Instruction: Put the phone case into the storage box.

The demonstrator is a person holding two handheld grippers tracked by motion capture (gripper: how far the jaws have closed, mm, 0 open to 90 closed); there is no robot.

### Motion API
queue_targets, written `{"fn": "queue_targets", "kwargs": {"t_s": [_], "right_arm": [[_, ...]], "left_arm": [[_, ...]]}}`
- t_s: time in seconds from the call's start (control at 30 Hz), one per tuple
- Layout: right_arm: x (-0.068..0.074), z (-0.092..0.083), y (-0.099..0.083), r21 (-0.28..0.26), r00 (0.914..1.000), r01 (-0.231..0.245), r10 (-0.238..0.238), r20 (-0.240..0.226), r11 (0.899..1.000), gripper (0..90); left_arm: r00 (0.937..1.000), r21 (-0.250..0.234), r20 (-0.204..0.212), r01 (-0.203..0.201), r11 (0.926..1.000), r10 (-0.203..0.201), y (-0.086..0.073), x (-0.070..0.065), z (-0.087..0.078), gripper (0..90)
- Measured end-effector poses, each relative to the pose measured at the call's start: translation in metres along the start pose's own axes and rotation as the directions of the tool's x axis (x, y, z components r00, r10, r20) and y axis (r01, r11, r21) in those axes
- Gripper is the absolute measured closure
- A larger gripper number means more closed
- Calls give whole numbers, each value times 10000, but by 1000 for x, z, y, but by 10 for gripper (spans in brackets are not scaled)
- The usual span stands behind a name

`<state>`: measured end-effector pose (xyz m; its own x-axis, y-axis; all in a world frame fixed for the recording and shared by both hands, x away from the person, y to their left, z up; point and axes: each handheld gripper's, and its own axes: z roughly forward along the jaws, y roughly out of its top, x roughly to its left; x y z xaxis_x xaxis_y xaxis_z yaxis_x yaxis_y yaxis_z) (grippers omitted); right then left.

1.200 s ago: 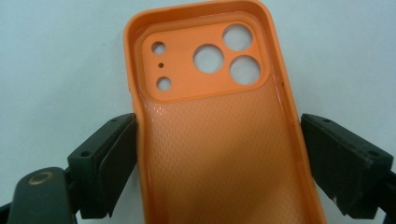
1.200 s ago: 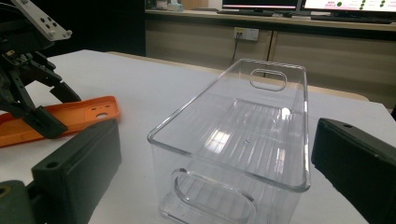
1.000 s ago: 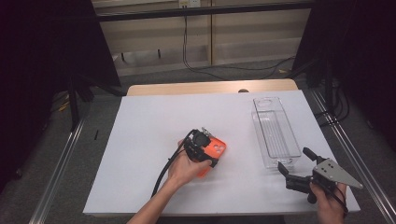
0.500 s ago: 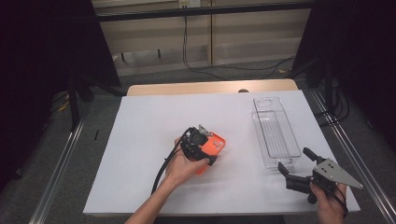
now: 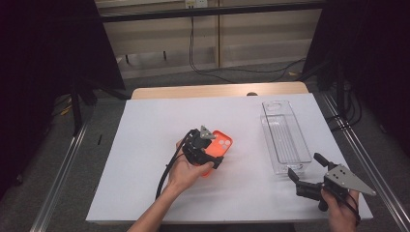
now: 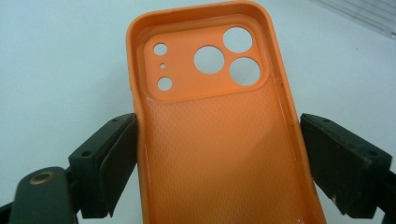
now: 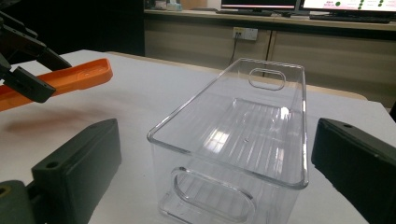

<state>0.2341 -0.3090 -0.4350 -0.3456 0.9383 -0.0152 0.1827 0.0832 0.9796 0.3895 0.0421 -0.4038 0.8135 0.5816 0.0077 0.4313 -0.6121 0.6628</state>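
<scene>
We see the left gripper (image 5: 205,145) pinching the orange phone case (image 6: 219,140) across its width at frame centre, apparently just clear of the table, with the clear bin (image 5: 285,140) lying right, nearer the spread right gripper (image 5: 307,176).

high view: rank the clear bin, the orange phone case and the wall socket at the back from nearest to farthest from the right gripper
1. Clear bin: just ahead of the right gripper, at the table's right side.
2. Orange phone case: mid-table to its left, between the left gripper's jaws.
3. Wall socket: beyond the table, top of the back wall.
</scene>
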Motion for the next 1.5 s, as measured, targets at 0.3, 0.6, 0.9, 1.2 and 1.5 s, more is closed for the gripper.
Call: {"fn": "queue_targets", "kwargs": {"t_s": [0.3, 0.6, 0.9, 1.2, 1.5], "right_arm": [[1, 0, 0, 22, 10000, -45, 45, 6, 10000, 11], [2, 2, 0, 31, 9999, -119, 118, 31, 9999, 10], [10, 4, 3, 65, 9997, 47, -45, -233, 10000, 10], [21, 18, 14, 426, 9949, -4, 47, -1007, 9991, 12], [34, 40, 29, 445, 9870, 205, -131, -1599, 9988, 5]], "left_arm": [[9999, -501, -13, -146, 9986, 146, 0, -5, -14, 140], [9989, -1203, -289, -408, 9919, 376, 0, -11, -29, 140], [9984, -1287, -210, -545, 9902, 522, -3, -16, -33, 140], [9940, -1016, -476, -1034, 9894, 990, -8, -21, -39, 140], [9953, -1291, -533, -869, 9878, 806, -21, -28, -45, 140]]}}
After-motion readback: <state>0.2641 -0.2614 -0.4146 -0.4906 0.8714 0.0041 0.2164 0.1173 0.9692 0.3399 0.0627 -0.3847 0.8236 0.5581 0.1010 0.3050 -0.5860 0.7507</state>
